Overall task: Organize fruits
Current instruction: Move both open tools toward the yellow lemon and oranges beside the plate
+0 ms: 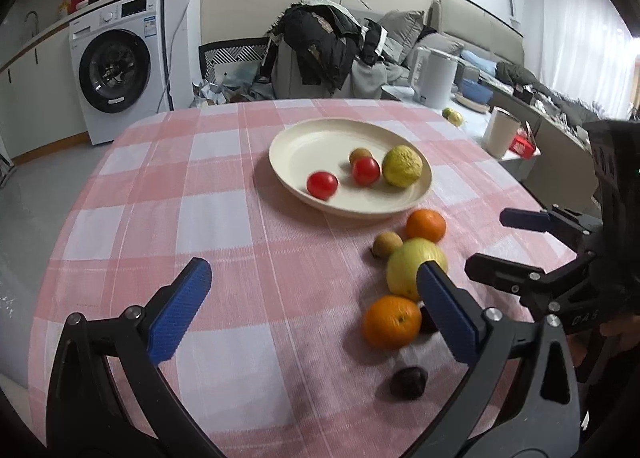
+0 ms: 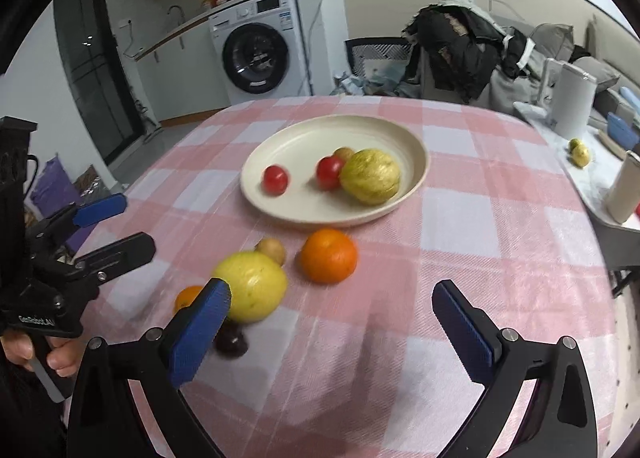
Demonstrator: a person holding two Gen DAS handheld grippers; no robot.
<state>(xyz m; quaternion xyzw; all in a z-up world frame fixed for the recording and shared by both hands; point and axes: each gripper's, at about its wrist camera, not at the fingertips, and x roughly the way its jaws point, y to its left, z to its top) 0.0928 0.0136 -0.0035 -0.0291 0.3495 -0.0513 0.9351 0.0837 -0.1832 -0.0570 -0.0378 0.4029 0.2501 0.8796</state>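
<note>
Cream plate (image 1: 304,138) holds 4 fruits; 2 oranges (image 1: 392,322) wait on your counter (image 1: 224,186); both grippers' fingers (image 1: 180,310) spread wide, empty.

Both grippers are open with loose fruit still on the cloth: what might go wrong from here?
The yellow-green fruit, near orange and a dark fruit sit tightly clustered, so closing on one may nudge its neighbours rolling. The plate already holds two tomatoes and other round fruit; another piece could knock them.
</note>
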